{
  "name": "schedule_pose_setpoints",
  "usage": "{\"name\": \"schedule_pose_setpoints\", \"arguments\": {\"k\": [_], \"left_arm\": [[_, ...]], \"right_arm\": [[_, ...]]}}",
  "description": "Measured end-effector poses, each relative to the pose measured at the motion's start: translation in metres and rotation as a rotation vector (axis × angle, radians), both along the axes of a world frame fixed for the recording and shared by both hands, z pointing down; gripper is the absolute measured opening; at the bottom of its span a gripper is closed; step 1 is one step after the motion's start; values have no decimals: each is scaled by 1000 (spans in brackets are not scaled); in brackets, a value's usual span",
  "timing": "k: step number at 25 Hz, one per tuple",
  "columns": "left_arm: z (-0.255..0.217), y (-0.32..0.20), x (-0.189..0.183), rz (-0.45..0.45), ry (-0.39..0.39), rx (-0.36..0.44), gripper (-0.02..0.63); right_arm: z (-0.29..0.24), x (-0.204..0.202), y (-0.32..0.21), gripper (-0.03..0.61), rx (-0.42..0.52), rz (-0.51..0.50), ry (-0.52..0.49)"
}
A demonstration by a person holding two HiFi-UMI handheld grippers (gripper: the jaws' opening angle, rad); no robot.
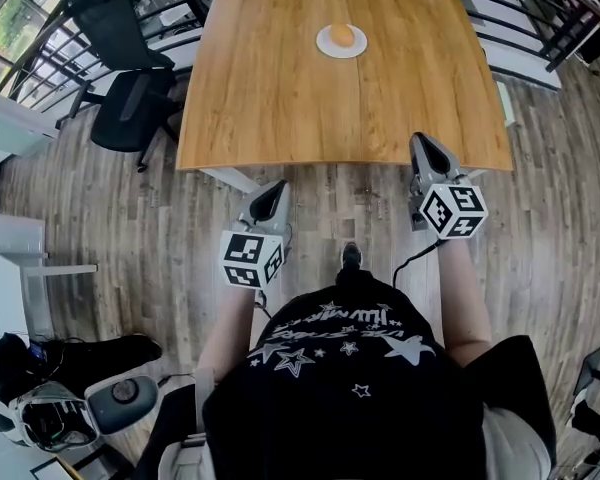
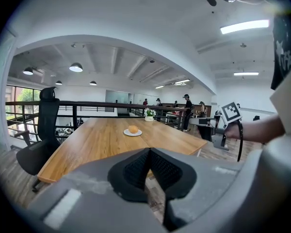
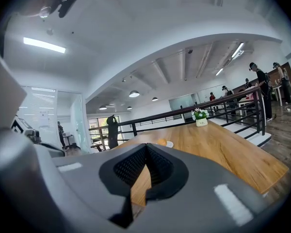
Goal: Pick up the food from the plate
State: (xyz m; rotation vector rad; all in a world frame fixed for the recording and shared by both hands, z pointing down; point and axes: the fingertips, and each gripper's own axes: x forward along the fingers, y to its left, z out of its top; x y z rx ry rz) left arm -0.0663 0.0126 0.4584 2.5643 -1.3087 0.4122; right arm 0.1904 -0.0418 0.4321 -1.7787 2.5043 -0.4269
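left gripper (image 1: 276, 192) and right gripper (image 1: 426, 144) both have jaws closed on nothing, just short of the bench (image 1: 270, 108). the round orange food (image 1: 343, 35) sits on its white plate (image 1: 325, 47), well ahead of both jaws.

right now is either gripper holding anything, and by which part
Nothing is held: the left gripper and right gripper are both shut and empty, and the food sits on its plate.
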Motion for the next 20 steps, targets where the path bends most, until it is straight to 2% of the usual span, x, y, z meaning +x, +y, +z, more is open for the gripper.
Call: {"name": "schedule_pose_setpoints", "arguments": {"k": [10,15,20], "left_arm": [[-15,-61,29,-48,16,37,2],[-16,-78,39,-92,43,12,2],[-16,-91,42,-128,57,-21,2]], "right_arm": [[-10,17,-63,2,29,-70,15],[-18,33,-93,2,22,-74,-15],[-11,28,-108,2,-3,-107,-18]]}}
